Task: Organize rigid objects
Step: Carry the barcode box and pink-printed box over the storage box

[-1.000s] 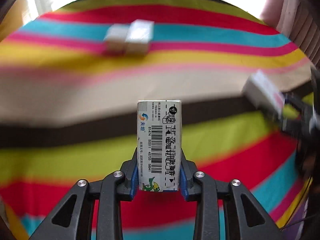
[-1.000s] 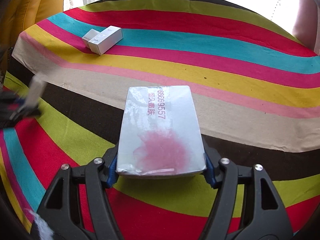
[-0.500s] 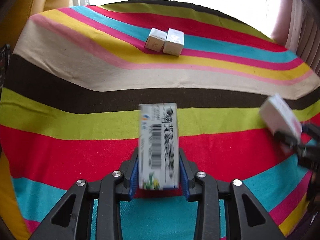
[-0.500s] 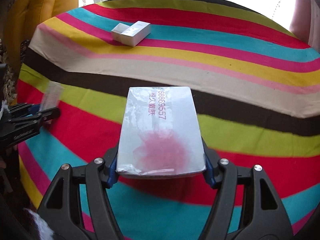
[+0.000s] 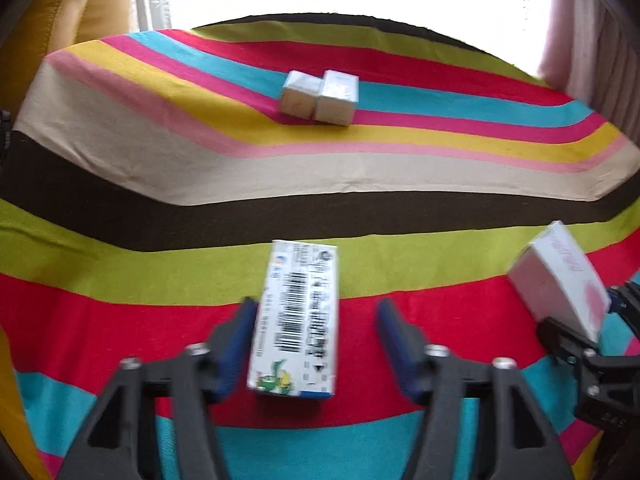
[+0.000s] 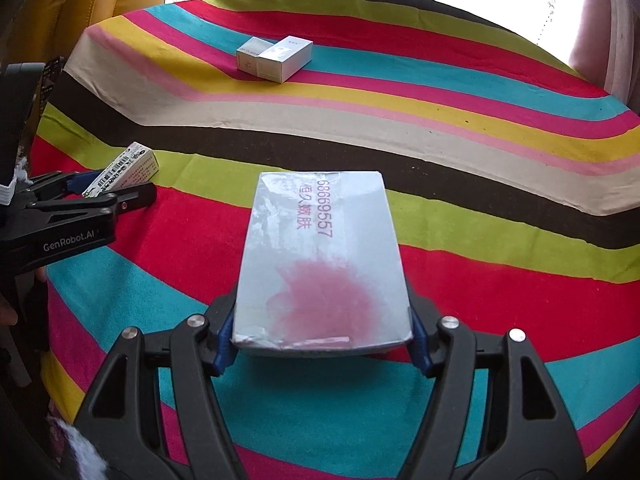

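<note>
Striped table [image 5: 320, 168] now bears the barcode carton [image 5: 296, 320], my left tool [image 5: 316, 324] spread wide; right tool [image 6: 320, 340] grips the silver box [image 6: 320, 256].

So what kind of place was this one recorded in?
Probably a living room at home: a table under a bright striped tablecloth, a yellow leather chair behind it, and a curtained window. Small retail boxes lie on the cloth.

Both the left gripper [image 5: 316, 336] and right gripper [image 6: 320, 334] are black plastic frames with triangular cutouts, silver screw heads near each finger base, blue pads [image 5: 394, 330] inside the fingertips; white "GenRobot.AI" lettering [image 6: 68, 236] marks the left body.
</note>
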Motion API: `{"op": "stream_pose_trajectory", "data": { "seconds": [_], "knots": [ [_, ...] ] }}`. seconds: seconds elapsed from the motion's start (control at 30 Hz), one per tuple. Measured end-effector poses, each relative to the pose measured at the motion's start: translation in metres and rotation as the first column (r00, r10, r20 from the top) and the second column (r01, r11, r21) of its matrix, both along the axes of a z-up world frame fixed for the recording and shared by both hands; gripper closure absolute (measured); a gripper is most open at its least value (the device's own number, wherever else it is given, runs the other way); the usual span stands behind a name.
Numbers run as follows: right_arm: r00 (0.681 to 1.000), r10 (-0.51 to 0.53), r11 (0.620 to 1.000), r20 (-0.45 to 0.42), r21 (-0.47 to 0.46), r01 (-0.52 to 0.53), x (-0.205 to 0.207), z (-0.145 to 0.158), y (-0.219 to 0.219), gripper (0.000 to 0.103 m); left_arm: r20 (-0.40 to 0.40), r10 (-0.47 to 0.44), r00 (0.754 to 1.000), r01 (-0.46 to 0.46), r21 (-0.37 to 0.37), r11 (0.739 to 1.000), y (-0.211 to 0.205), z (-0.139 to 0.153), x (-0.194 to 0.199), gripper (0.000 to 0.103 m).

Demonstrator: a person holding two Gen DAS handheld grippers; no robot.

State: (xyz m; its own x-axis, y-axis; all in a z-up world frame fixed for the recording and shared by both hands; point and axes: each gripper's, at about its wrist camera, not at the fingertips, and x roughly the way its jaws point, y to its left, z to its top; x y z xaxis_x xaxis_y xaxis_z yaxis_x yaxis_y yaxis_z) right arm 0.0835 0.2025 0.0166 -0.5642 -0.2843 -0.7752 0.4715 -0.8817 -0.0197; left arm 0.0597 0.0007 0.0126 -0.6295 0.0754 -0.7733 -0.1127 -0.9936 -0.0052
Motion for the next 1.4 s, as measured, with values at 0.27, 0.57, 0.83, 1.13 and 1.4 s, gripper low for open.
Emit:
{"op": "stream_pose_trajectory", "data": {
  "seconds": [0.27,0.57,0.83,1.13,1.4],
  "knots": [
    [1.000,-0.013,1.000,-0.017,0.012,0.013,0.005,0.001,-0.002,0.034,-0.007,-0.010,1.000,0.010,0.002,1.000,0.001,0.001,0.003,0.068],
    [0.997,-0.075,0.997,0.022,-0.022,0.076,0.009,0.005,0.005,0.034,-0.006,-0.031,1.000,0.031,0.049,0.998,-0.002,0.004,0.037,0.068],
    [0.997,-0.069,0.995,0.034,-0.072,0.072,0.045,0.021,0.002,0.034,-0.039,-0.069,0.997,0.072,0.088,0.994,-0.003,0.018,0.093,0.068],
    [0.998,-0.052,0.997,-0.019,-0.051,0.051,0.080,0.045,0.017,0.034,-0.050,-0.142,0.989,0.146,0.092,0.985,0.027,0.025,0.119,0.068],
    [0.996,-0.079,0.996,-0.049,-0.049,0.077,0.110,0.058,0.060,0.034,-0.057,-0.248,0.967,0.252,0.077,0.965,0.066,0.033,0.142,0.068]
  ]
}}
